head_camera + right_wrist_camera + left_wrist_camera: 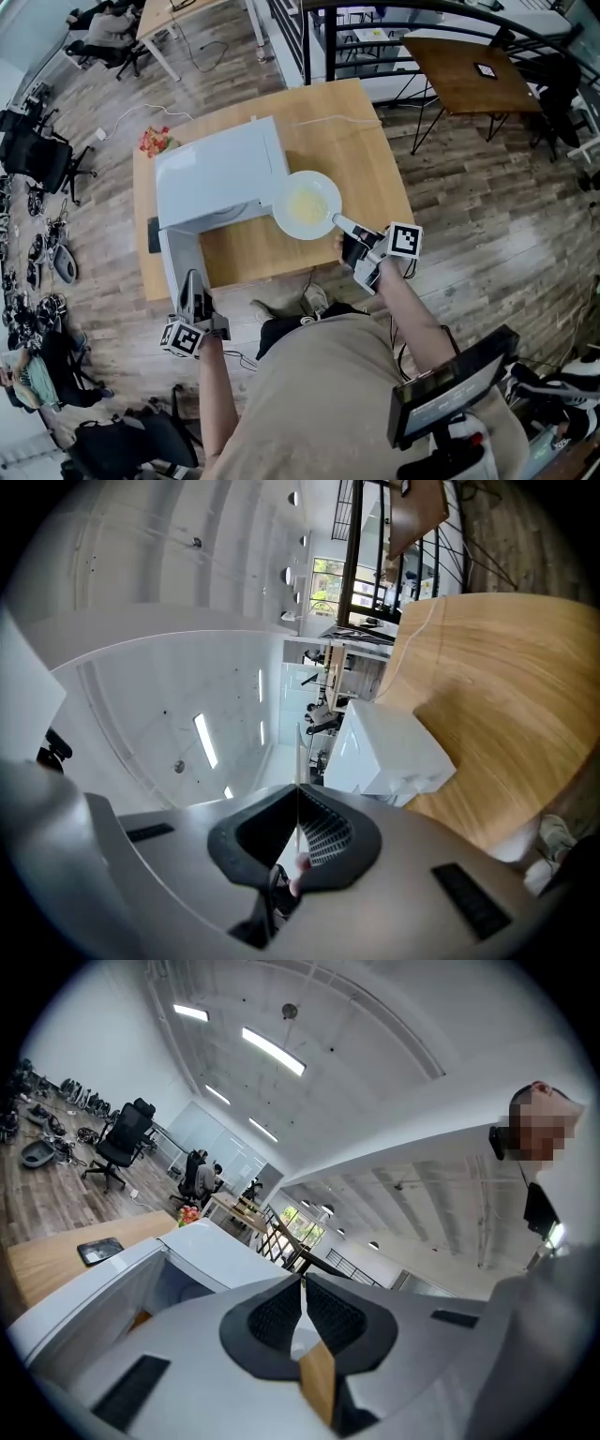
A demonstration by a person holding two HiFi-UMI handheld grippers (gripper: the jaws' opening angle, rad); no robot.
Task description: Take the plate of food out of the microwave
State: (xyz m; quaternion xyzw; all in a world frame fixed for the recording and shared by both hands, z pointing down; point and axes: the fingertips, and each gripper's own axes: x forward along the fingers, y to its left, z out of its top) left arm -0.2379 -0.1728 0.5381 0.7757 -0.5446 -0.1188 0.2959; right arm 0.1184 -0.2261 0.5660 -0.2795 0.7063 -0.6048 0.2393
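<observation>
The white microwave (220, 173) stands on the wooden table (361, 141) with its door (178, 258) swung open toward me. My right gripper (339, 223) is shut on the near rim of a white plate (307, 204) of yellow food, which is outside the oven, over the table to its right. In the right gripper view the plate (187, 724) fills the left side, edge-on between the jaws of the right gripper (298, 827), and the microwave (384, 752) lies beyond. My left gripper (194, 283) is shut on the door's free edge. The left gripper (302, 1312) shows that glossy door (441, 1241) edge-on.
A red and green packet (155, 141) lies at the table's far left corner, and a black phone (153, 234) lies left of the microwave. A thin cable (333, 122) crosses the far side. Office chairs (42, 155) stand at the left, a second table (469, 75) at the far right.
</observation>
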